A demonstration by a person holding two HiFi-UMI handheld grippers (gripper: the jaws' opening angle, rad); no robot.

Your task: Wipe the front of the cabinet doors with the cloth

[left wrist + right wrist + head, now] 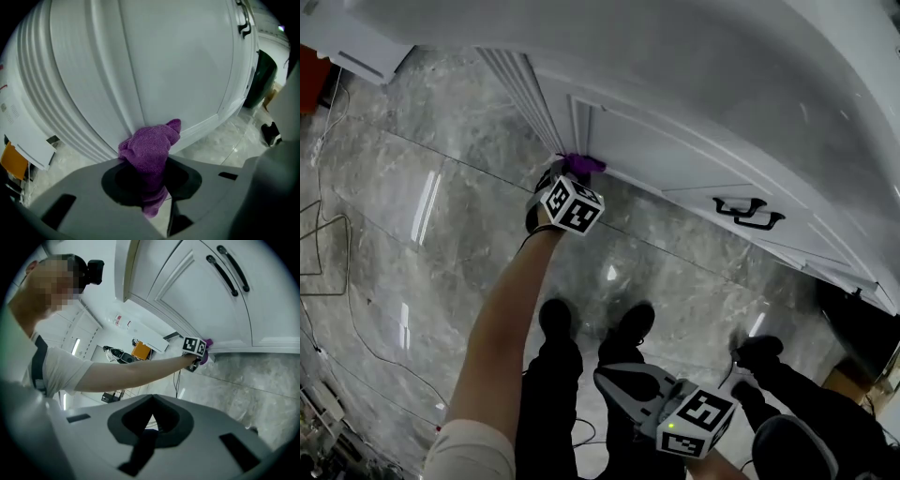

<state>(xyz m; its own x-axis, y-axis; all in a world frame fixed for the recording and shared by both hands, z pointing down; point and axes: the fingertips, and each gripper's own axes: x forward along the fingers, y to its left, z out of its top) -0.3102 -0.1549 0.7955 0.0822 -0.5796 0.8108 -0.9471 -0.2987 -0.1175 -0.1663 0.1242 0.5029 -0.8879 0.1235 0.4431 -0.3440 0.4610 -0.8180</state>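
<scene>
A purple cloth (150, 147) is bunched between the jaws of my left gripper (149, 164), which is shut on it. The cloth (579, 165) is pressed against the lower left corner of the white cabinet door (675, 159), by the door's bottom moulding (206, 123). From the right gripper view the left gripper (197, 348) and the cloth (208, 344) sit at the door's lower edge. My right gripper (614, 386) hangs low over the floor, away from the cabinet, its jaws together with nothing between them. Two black handles (748, 212) sit on the doors to the right.
A grey marbled floor (441, 187) runs under the cabinet. Cables (328, 272) trail along the left side. The person's black shoes (595, 323) stand below the left gripper. An orange box (140, 350) and white panels (33, 145) lie to the left.
</scene>
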